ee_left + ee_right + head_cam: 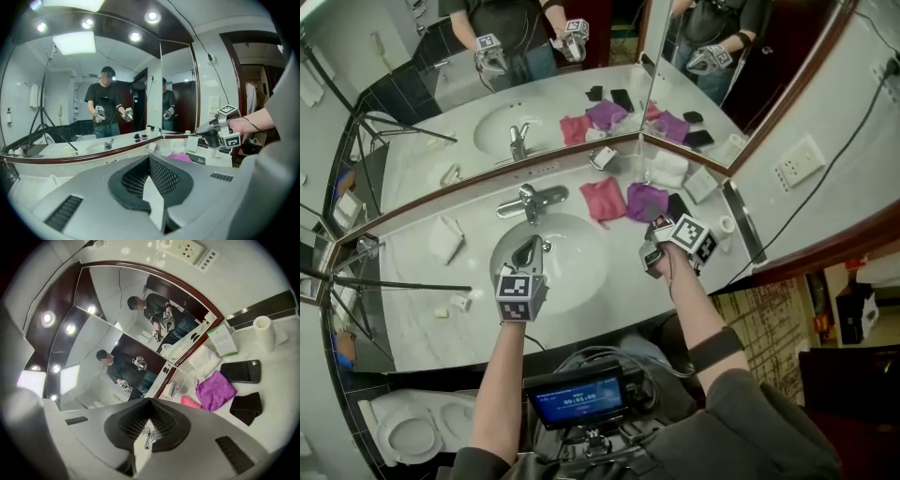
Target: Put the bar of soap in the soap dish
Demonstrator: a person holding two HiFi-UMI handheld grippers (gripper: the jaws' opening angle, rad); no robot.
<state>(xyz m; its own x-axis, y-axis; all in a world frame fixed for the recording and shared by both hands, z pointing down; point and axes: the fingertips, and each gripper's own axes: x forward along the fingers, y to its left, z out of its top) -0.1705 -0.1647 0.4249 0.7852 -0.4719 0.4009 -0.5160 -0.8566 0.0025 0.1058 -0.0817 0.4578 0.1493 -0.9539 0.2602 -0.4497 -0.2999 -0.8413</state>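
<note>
Sink basin (581, 272), set in the white counter (412, 342): the left gripper (530, 247) hangs over its front-left part. The small white soap dish (602, 157) sits in the mirror corner, contents not resolvable. A small pale block, apparently the bar of soap (461, 302), lies on the counter left of the basin, well apart from the dish. Left forearm reaches in from the near edge, jaws pressed together on nothing. Right gripper (652, 251) is at the basin's right rim, jaws likewise closed and empty, aimed toward the mirror corner.
</note>
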